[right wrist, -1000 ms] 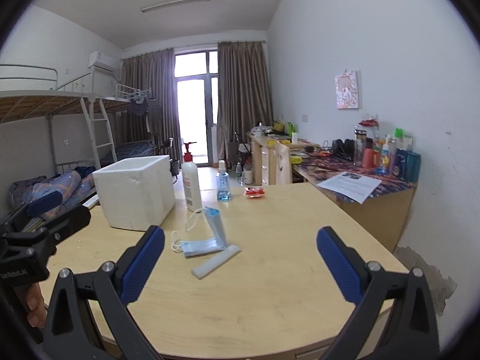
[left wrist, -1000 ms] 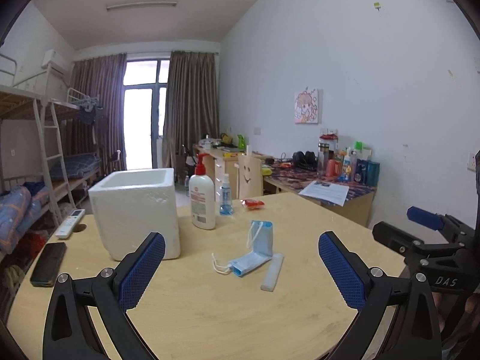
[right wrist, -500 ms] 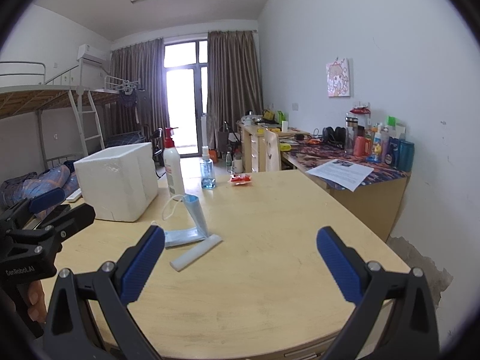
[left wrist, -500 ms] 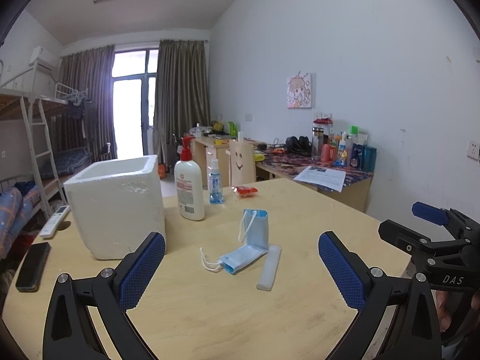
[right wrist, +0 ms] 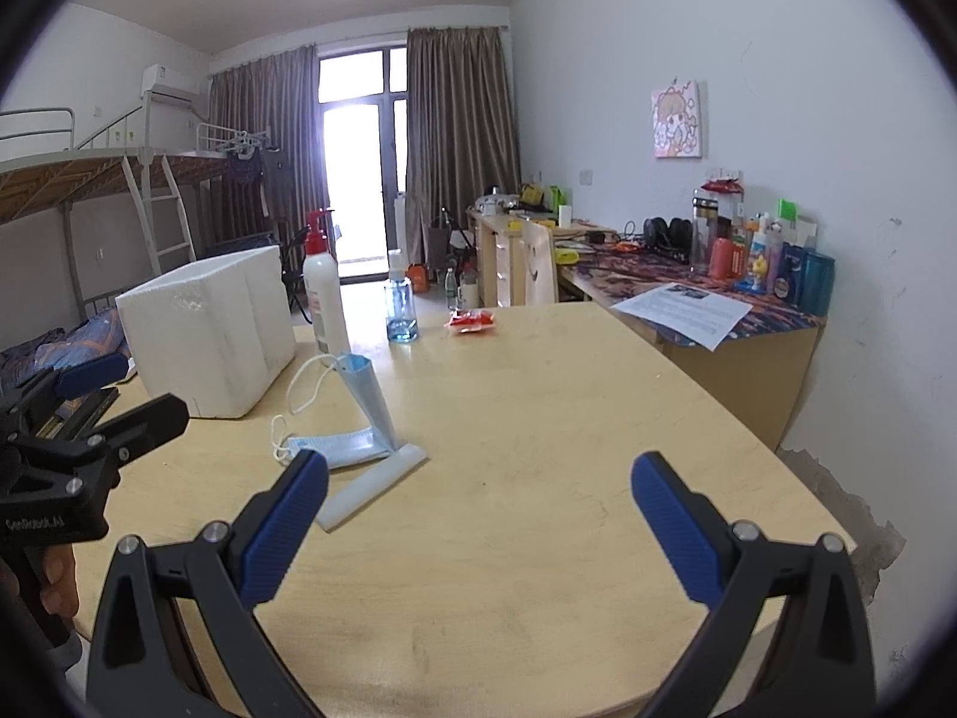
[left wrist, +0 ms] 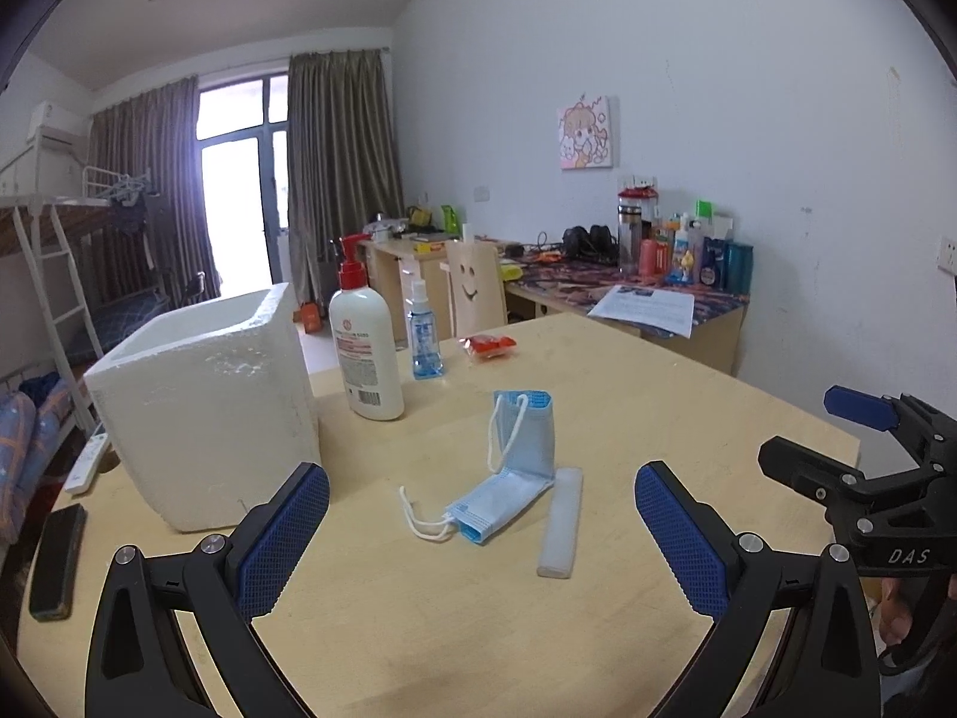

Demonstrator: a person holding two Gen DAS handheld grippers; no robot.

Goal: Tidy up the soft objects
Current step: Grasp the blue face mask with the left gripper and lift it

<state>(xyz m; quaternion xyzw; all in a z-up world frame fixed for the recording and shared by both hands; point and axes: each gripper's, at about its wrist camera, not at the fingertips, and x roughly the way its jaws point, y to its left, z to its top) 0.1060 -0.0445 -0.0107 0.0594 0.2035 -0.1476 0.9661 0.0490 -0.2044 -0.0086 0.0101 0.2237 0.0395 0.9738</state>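
Nearest to me, both tools stood released and carried nothing: the left tool and the right tool each had its blue pads spread wide above the bare tabletop. Neither touched anything.

Just beyond the left tool lay the soft things I had to organize. One blue face mask lay flat with its white ear loops towards me, and a second blue mask stood half upright, leaning behind it; the two were touching. A pale flat strip lay just beside them on the right.

I judged that the step in hand was the approach to the masks. To do it well, I would bring one tool down over the flat mask from above, close on the folded body and not on the loops, because the loops would slip or drag the other mask along. The standing mask would probably fall if it was brushed.

To the left, the white foam box stood open on top, near the masks, and I took it as the likely place for them. Its wall was a thing to avoid with the left tool. Behind stood a lotion pump bottle, a small spray bottle and a red packet, well apart from the masks. On the right the tabletop was open up to its edge, so there was good room for moving there.
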